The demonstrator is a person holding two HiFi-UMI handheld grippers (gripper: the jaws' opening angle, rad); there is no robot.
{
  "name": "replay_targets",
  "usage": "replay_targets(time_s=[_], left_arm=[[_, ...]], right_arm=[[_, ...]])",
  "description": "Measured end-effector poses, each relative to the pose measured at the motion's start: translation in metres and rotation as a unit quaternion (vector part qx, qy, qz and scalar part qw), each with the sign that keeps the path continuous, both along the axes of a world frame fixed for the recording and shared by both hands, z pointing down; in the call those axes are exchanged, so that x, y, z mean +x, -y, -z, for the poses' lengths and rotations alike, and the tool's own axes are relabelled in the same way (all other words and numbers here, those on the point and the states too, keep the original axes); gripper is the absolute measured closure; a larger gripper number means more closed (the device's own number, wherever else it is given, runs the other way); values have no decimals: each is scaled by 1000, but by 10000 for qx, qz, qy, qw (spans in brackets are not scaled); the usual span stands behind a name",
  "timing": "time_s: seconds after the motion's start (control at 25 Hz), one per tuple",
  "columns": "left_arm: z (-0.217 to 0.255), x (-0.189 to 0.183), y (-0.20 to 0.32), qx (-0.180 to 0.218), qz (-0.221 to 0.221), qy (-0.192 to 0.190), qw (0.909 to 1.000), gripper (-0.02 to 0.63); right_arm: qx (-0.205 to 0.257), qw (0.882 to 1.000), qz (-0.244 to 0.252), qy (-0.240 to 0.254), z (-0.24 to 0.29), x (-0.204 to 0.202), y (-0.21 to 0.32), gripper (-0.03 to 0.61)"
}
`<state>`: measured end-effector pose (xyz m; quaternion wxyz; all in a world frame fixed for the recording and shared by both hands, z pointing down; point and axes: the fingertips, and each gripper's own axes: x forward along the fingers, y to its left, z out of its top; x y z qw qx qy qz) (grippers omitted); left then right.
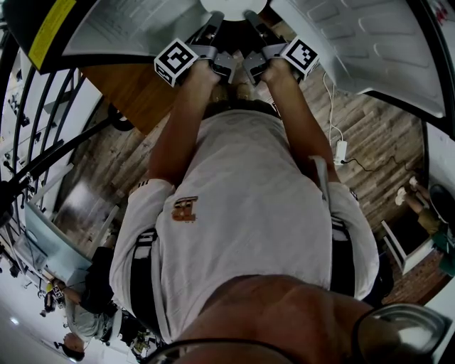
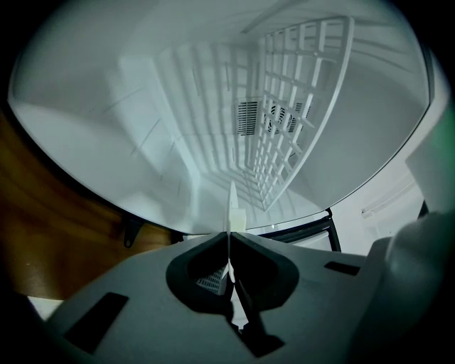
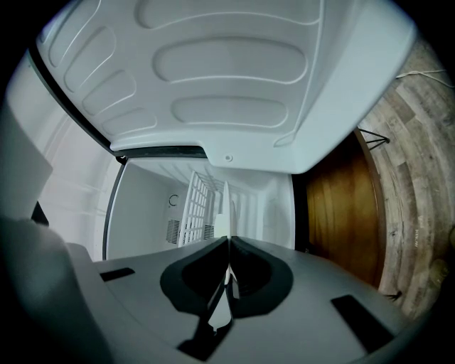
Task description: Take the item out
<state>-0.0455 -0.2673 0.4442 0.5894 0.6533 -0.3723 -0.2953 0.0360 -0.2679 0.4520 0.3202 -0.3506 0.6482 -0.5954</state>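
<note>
Both grippers point into an open white fridge (image 2: pixel 142 106), held side by side in front of the person. The left gripper (image 1: pixel 215 20) is shut, its thin white fingertips (image 2: pixel 231 206) pressed together with nothing visible between them. The right gripper (image 1: pixel 250 18) is shut in the same way, fingertips (image 3: pixel 227 213) meeting in a narrow line. A white wire shelf (image 2: pixel 298 106) sits inside the fridge ahead of the left gripper, beside a vent grille (image 2: pixel 249 117). The same shelf (image 3: pixel 195 206) shows in the right gripper view. I see no other loose item inside.
The fridge door's moulded white liner (image 3: pixel 227 71) hangs close over the right gripper. A brown wooden cabinet (image 1: pixel 135 89) stands beside the fridge. On the wooden floor (image 1: pixel 370 163) lies a white power strip with its cable (image 1: pixel 340 151). Other people stand at the lower left.
</note>
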Motion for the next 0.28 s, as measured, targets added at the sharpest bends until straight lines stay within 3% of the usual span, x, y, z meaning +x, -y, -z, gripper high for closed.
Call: replay_targets(time_s=[0.28], left_arm=[[-2,1,2,-29,7,-18,10000,589]], right_arm=[[4,10000,-13,23,0,1,2,540]])
